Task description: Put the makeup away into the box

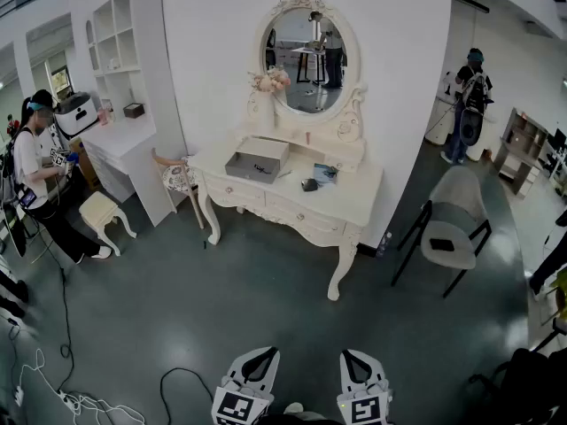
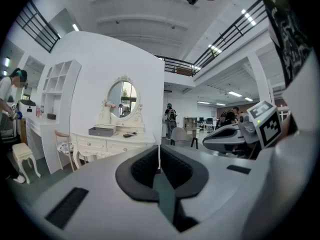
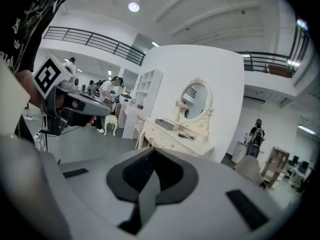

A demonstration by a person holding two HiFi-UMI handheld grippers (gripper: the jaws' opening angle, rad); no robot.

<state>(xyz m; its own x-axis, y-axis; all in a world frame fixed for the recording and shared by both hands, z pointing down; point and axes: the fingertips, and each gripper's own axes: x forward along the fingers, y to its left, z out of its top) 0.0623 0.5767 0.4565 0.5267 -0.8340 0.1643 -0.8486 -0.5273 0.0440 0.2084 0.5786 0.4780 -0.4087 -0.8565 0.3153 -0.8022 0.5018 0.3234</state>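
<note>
A white dressing table [image 1: 350,204] with an oval mirror [image 1: 308,60] stands against the wall, well ahead of me. An open grey box [image 1: 257,159] sits on its left part. To the right of the box lie small makeup items: a dark one [image 1: 309,184] and a flat bluish one [image 1: 325,173]. My left gripper [image 1: 262,354] and right gripper [image 1: 353,356] show at the bottom edge, side by side and far from the table. Both point towards it. In each gripper view the dark pads meet with nothing between them. The box [image 2: 101,131] also appears small in the left gripper view.
A grey chair [image 1: 454,228] stands right of the table, a pink-backed chair [image 1: 175,175] left of it. Further left are a white shelf desk [image 1: 124,140], a white stool [image 1: 100,211] and a person [image 1: 35,180]. Cables [image 1: 75,401] lie on the floor.
</note>
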